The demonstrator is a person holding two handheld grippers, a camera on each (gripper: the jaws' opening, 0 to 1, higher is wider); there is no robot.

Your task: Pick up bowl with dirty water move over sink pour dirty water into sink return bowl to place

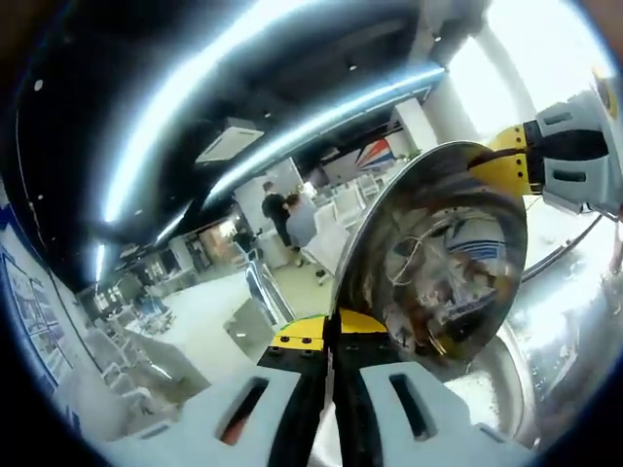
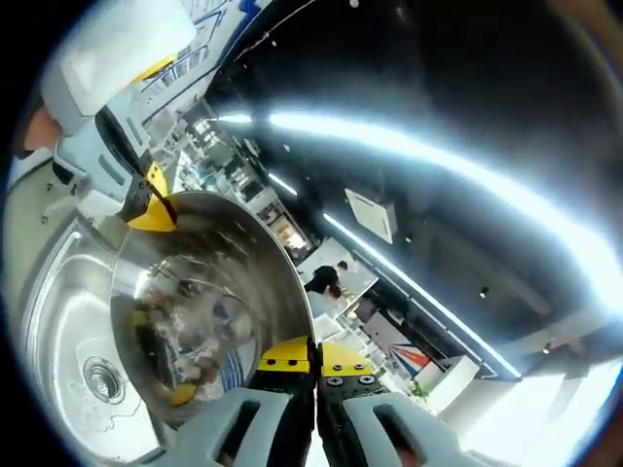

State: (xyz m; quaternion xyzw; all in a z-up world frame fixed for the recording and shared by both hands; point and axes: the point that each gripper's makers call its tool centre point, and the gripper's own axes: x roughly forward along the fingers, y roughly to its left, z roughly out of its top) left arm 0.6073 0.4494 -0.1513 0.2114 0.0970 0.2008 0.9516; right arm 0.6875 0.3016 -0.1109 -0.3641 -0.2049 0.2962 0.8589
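Note:
A steel bowl (image 1: 438, 263) is tipped steeply on edge, its shiny inside facing the left gripper view. My left gripper (image 1: 331, 329) is shut on its near rim, yellow tips pinching the metal. My right gripper (image 1: 508, 161) comes in from the right and clamps the opposite rim. In the right gripper view the bowl (image 2: 195, 302) leans over the sink (image 2: 58, 292), with wet brownish bits on its inner wall. There my right gripper (image 2: 313, 358) is shut on the rim at the bottom, and the left gripper (image 2: 151, 209) holds the far rim.
The sink's drain (image 2: 102, 379) lies below the bowl's lower lip. The steel basin (image 1: 555, 341) curves under the bowl. A hand (image 2: 34, 131) holds the left gripper. People (image 1: 287, 214) stand far off in the room among white furniture.

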